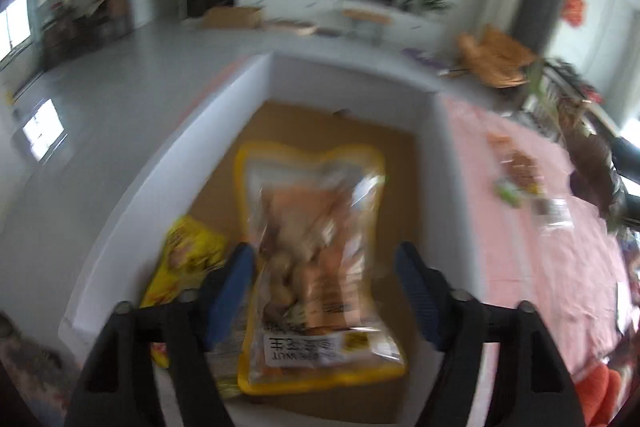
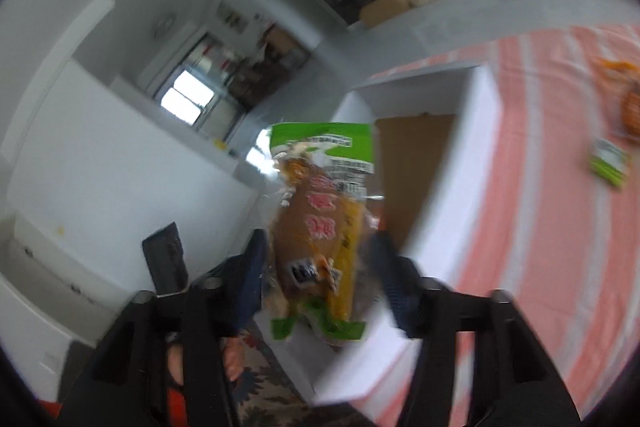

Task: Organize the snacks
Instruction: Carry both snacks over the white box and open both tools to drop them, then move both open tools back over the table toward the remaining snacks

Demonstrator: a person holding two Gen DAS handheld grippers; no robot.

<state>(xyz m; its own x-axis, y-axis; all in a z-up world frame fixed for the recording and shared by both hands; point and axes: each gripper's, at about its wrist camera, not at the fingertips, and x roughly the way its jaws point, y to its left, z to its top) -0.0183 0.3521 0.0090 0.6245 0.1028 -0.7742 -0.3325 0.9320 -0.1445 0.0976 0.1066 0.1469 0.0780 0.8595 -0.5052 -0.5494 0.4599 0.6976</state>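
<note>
In the left wrist view my left gripper (image 1: pixel 326 279) stands open over a white box (image 1: pixel 352 79) with a brown cardboard floor. A yellow-edged snack packet (image 1: pixel 316 227) lies between the blue pads (image 1: pixel 236 279), with a gap on its right side. A second yellow bag (image 1: pixel 184 263) leans in the box's left corner. In the right wrist view my right gripper (image 2: pixel 320 267) is open too. A green-edged snack packet (image 2: pixel 320 219) hangs loose between its fingers, blurred, just over the near-left wall of the box (image 2: pixel 480 131).
The box stands on a pink striped tablecloth (image 2: pixel 540 227). More snack packets lie on the cloth to the right (image 1: pixel 520 171), among them a green one (image 2: pixel 608 163) and an orange one (image 2: pixel 628 103). The table edge and floor lie left of the box.
</note>
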